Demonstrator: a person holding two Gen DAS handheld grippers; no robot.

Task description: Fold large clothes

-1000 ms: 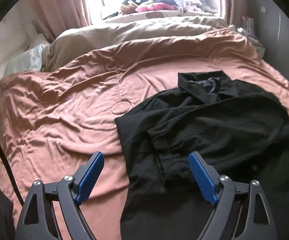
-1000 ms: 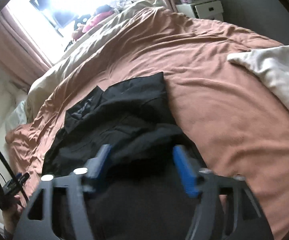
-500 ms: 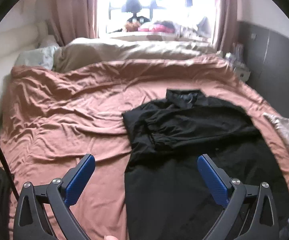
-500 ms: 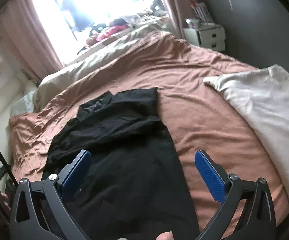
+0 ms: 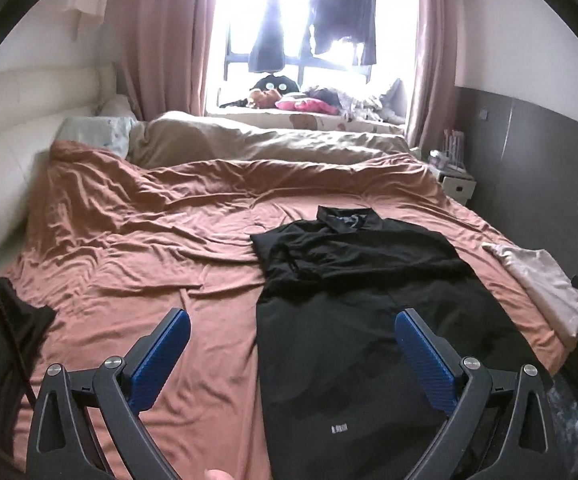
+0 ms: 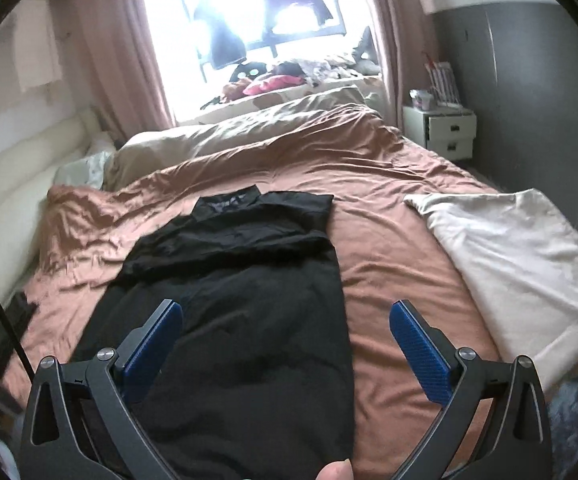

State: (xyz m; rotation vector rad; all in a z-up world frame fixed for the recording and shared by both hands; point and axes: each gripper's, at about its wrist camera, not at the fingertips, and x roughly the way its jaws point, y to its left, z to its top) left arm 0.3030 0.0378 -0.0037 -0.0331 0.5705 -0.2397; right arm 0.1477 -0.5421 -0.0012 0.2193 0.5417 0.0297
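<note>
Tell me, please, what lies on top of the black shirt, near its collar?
Its own two sleeves are folded in across the chest of the black shirt, just below the collar. The chest fabric and any buttons beneath them are covered. Nothing else rests on it.

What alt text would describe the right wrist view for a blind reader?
A black garment lies flat on a brown bedspread, sleeves folded in. The open right gripper is above it, holding nothing; a cream cloth lies to the right.

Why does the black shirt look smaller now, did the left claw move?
Yes. The left claw backed away from the black shirt; more of the window shows.
</note>
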